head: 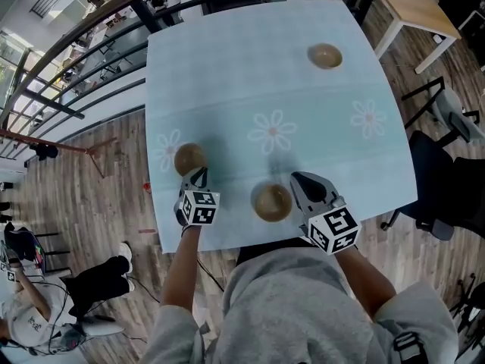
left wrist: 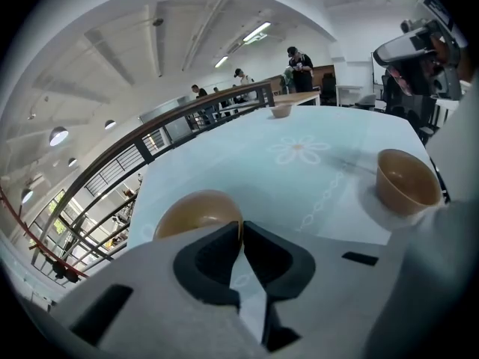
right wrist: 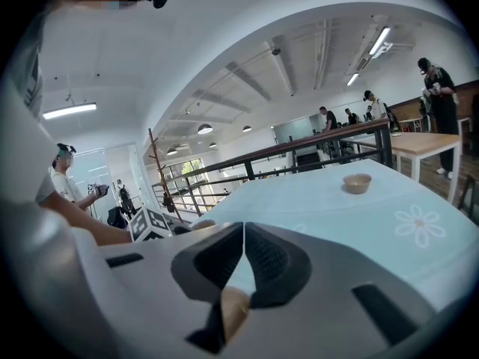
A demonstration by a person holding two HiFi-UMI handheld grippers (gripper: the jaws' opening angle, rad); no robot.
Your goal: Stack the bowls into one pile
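At the far left of the head view, a person in a white shirt [head: 34,321] is seen down on the wooden floor [head: 91,203]; the print on the shirt is too small to be read. The tabletop [head: 227,74] is covered by a pale blue cloth printed with white flowers [head: 271,132].

Near its left front edge a brown left bowl [head: 188,158] is placed, and its near rim is pinched by the left hand-held gripper [head: 195,177]. In the left gripper view the jaws are seen almost together, with a thin sliver of the rim caught between the tips. The marker cube [head: 198,207] on this gripper carries black-and-white square patterns, not letters.

Further right, close to the front edge, a middle bowl [head: 271,202] is set upright with its opening upward. Just beside it to the right, the right hand-held gripper [head: 301,182] is held with its jaws pressed together at the tips and nothing between them. A tan patch is seen through the gap below the tips in the right gripper view, but what it is cannot be told. A similar patterned cube [head: 333,230] is borne by this gripper.

At the far right corner of the tabletop, well apart from the others, a far bowl [head: 325,55] is left standing alone.
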